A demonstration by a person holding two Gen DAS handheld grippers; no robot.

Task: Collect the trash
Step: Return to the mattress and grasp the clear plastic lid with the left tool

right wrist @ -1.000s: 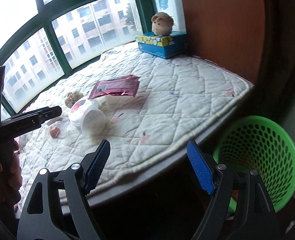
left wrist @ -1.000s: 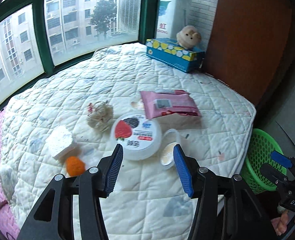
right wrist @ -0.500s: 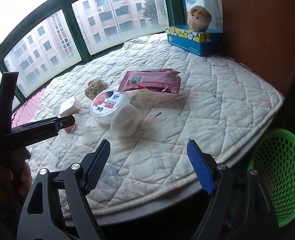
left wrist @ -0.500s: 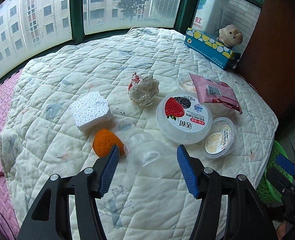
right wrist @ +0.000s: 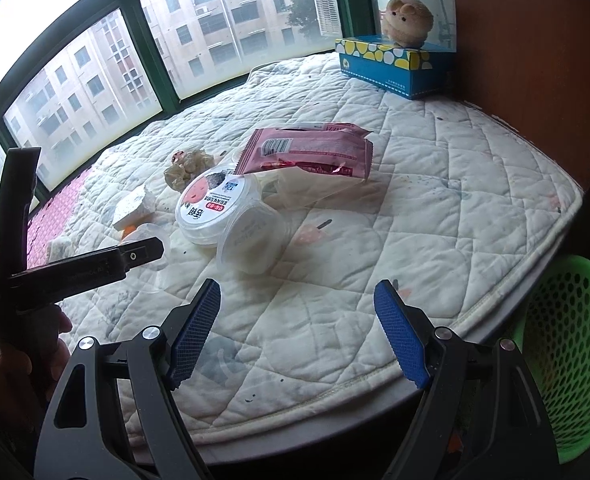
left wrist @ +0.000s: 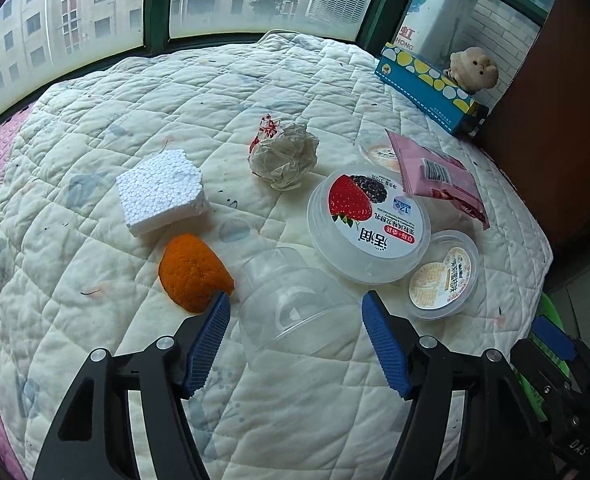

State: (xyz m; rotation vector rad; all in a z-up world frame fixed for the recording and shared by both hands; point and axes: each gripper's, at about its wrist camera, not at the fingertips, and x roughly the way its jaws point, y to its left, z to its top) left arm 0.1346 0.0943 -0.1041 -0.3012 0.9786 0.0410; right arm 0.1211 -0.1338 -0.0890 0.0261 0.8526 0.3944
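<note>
Lower frame: the left gripper (left wrist: 295, 320), jaws just widening, straddles a clear cup (left wrist: 295, 300); squeezed carelessly, it could buckle. The right gripper (right wrist: 297, 320) gapes empty.

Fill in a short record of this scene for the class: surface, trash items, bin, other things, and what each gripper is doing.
surface: white quilted mattress by the windows
trash items: clear plastic cup, orange peel, foam block, crumpled paper ball, large yogurt tub, small pudding cup, pink wrapper
bin: green basket off the mattress edge
other things: tissue box with plush toy on it
left gripper: jaws just opened wider, straddling the clear plastic cup, not gripping
right gripper: open, empty
</note>
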